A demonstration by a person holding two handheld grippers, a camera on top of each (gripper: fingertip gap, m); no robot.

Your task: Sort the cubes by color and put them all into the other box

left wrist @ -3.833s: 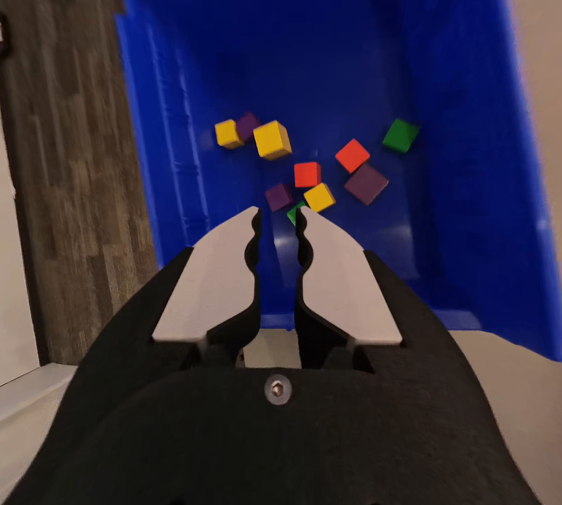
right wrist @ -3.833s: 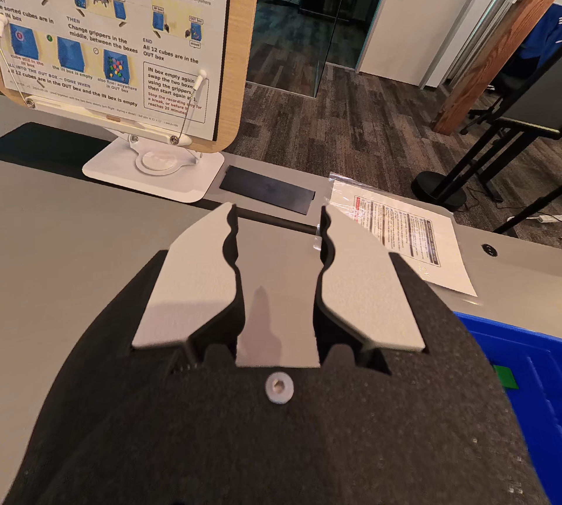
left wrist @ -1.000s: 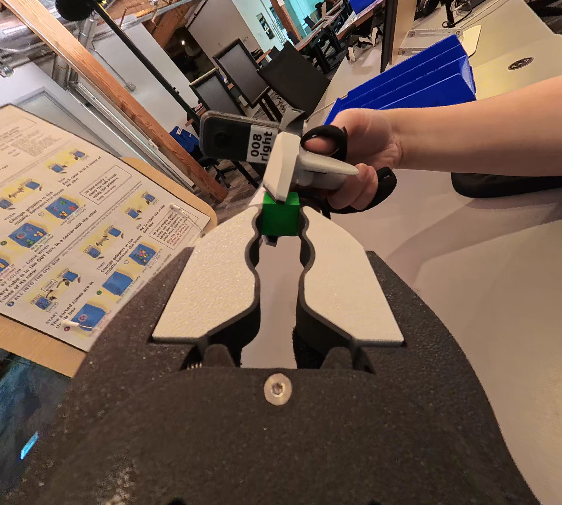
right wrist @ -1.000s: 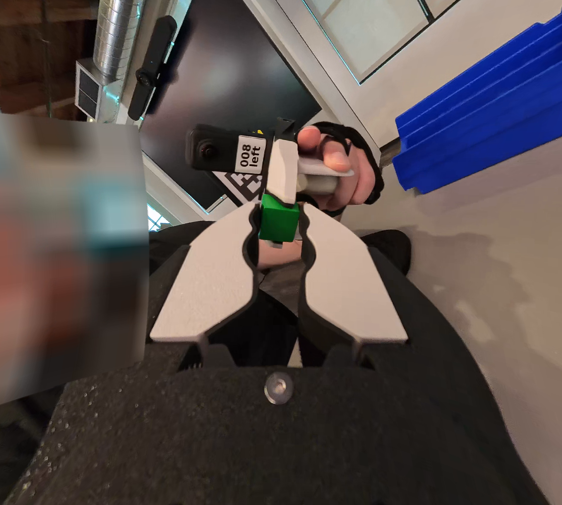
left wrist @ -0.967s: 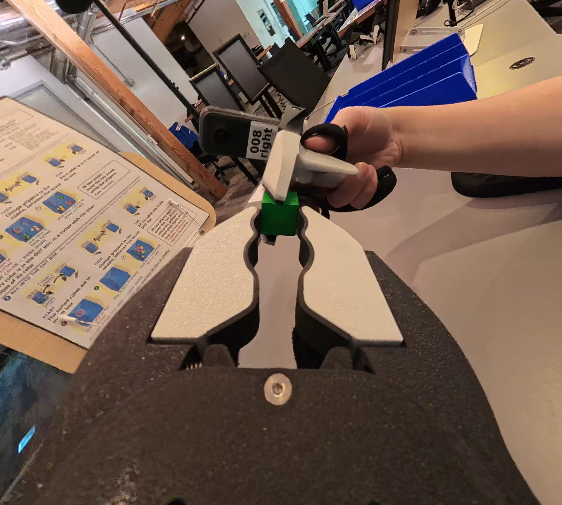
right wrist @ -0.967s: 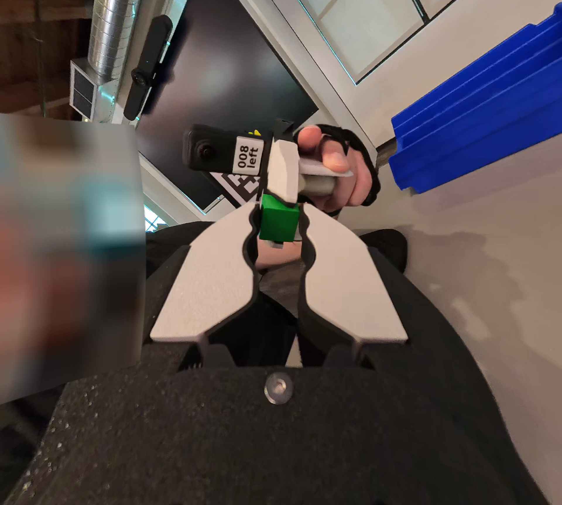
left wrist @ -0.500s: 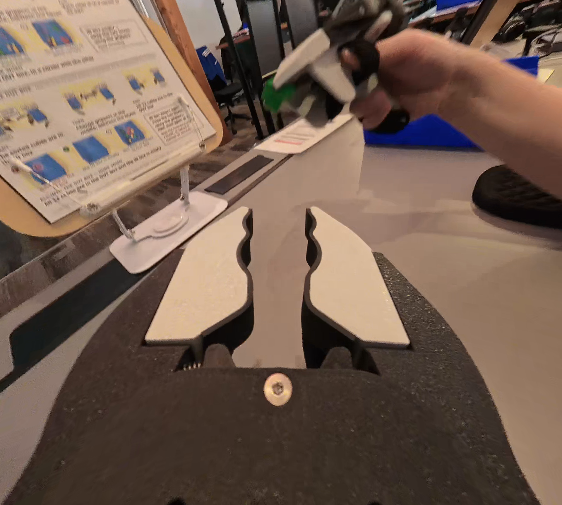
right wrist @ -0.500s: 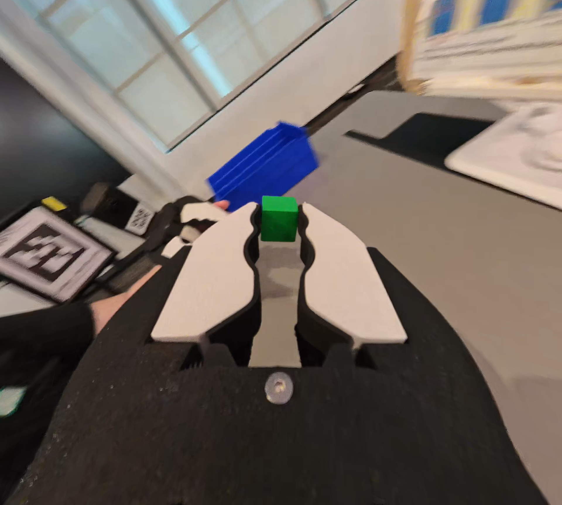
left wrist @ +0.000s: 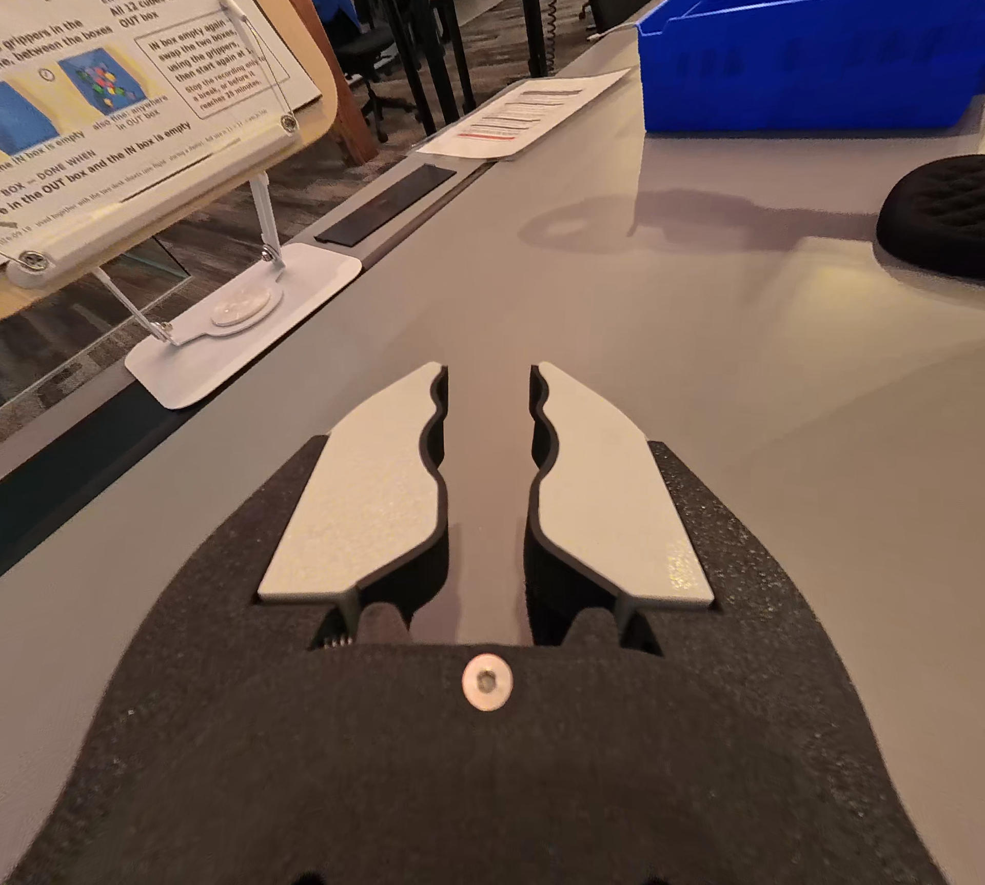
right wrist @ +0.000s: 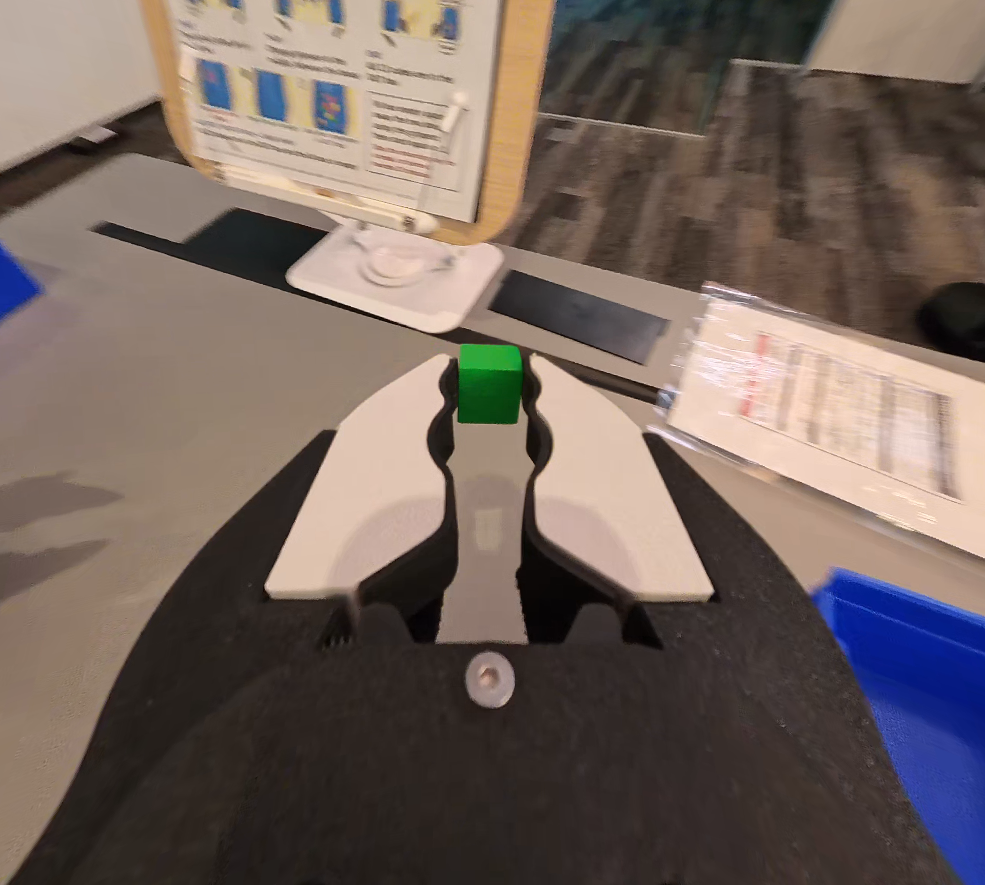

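Right gripper (right wrist: 489, 369): pale fingers (right wrist: 597, 486) clenched on a small green wooden cube (right wrist: 489, 391), pinched between the tips, above the grey desk (right wrist: 213, 406). Blue plastic box (right wrist: 917, 689) sits lower right of the fingers; white instruction board on a stand (right wrist: 346, 60) ahead. Left gripper (left wrist: 487, 371): fingers (left wrist: 368, 491) released w/ nothing between them, over the desk; blue plastic bin (left wrist: 810, 54) far ahead to the right.

Smooth matt-painted green cube (right wrist: 489, 391), glossy blue plastic bin (left wrist: 810, 60), semi-gloss grey tabletop (left wrist: 586, 284), grainy grey finger plates (left wrist: 607, 491) w/ rough black foam.
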